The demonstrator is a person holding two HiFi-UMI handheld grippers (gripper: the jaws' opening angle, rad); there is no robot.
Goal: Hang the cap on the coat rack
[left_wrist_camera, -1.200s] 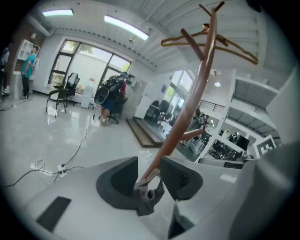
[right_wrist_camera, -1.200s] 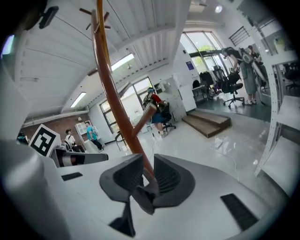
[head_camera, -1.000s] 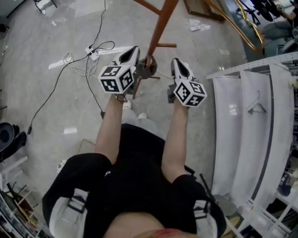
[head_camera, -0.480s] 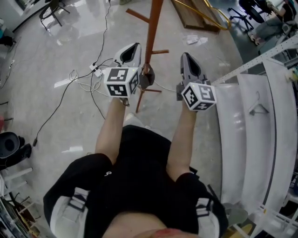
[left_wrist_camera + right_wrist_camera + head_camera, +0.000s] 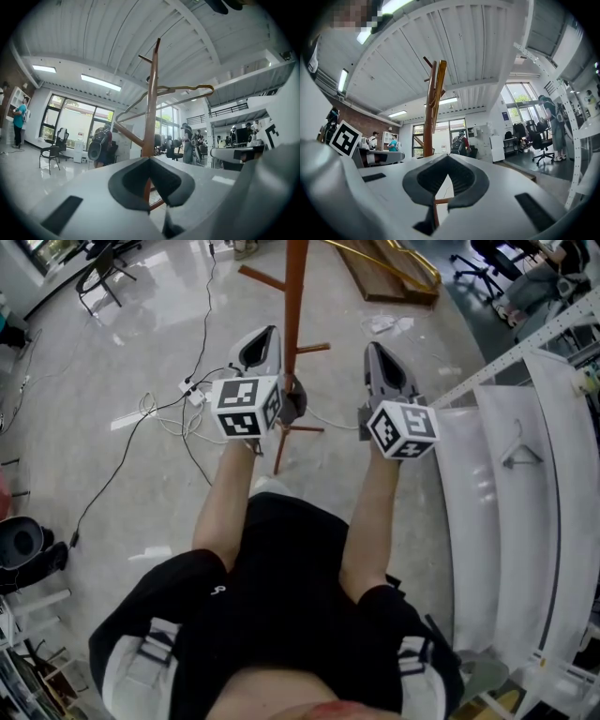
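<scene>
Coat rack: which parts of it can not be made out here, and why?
Head view: the coat rack top is cut off by the upper edge; the left gripper covers some pole.
Both gripper views: its base is hidden behind each gripper's body.
The cap shows in no view.

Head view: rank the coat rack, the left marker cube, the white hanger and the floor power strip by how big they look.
1. Coat rack, the longest shape in view.
2. Left marker cube, though its nearness to the camera inflates it.
3. White hanger.
4. Power strip, the smallest.
</scene>
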